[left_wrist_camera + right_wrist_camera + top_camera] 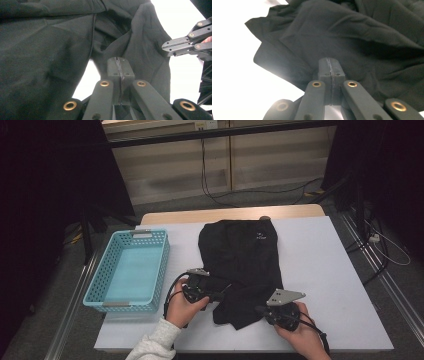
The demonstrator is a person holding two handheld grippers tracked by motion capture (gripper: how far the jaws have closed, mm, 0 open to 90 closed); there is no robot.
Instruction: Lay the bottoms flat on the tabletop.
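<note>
So the black garment [240, 265] was lying on the white table [330, 270], long axis running away from the person, with its near end bunched up between the two hands. The blue basket [100, 282] sat off to the left, well apart from the cloth, nothing visible in it.

Left gripper [216, 296] was at the garment's near-left edge, jaws pressed together. In its own view the tips [119, 65] sat right against a fold, so I'd call that pinching cloth. Right gripper [260, 310] was at the near-right corner, jaws also pressed together against the fabric [352, 40]; it looked like a pinch too, though the cloth between the pads was hard to make out.

The key relation: both grippers were on the near hem, one on each side, and the rest of the garment stretched out forward from them. My guess is the next move was a lift or a fold away from the person. The left hand was the one nearer the basket.

There was a small white logo [260, 237] near the far end, too tiny to read.
</note>
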